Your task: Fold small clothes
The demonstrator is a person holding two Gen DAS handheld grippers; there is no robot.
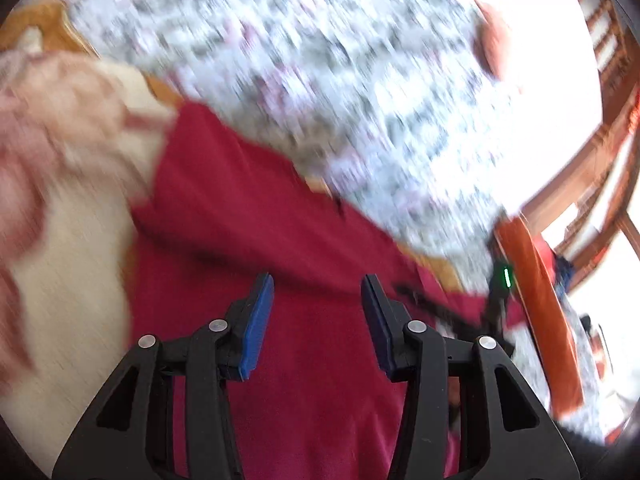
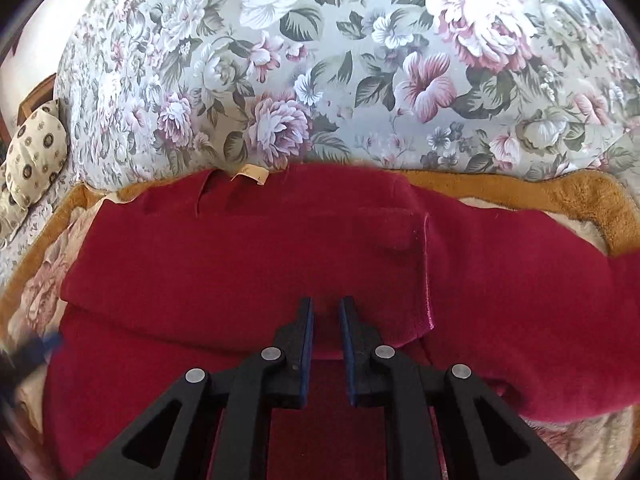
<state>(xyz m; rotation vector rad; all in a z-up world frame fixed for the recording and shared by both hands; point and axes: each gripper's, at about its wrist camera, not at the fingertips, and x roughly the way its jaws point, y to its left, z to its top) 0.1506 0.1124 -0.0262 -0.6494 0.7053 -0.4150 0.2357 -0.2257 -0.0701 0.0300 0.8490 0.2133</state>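
The red garment (image 2: 248,264) is lying partly folded on the bed's near blanket (image 2: 560,192). The right gripper (image 2: 327,312), fingers slightly apart, is hovering over its fold (probably lining up a pinch); the left gripper (image 1: 318,294), fingers wide apart, is holding nothing.

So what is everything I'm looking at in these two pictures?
Dark red fleece garment: one, partly folded, spread under both grippers.
Small cream label: one, at the garment's far edge.
Tan-bordered cream plush blanket: one, under the garment.
Floral bedcover, grey-green with pink blooms: one, beyond the blanket.
Cream cushion with dark dots: one, far left.
Wooden chair, reddish-brown: one, blurred, far right of the left view.
Left gripper: black, blue pads, jaws open.
Right gripper: black, jaws narrowly apart over the garment.
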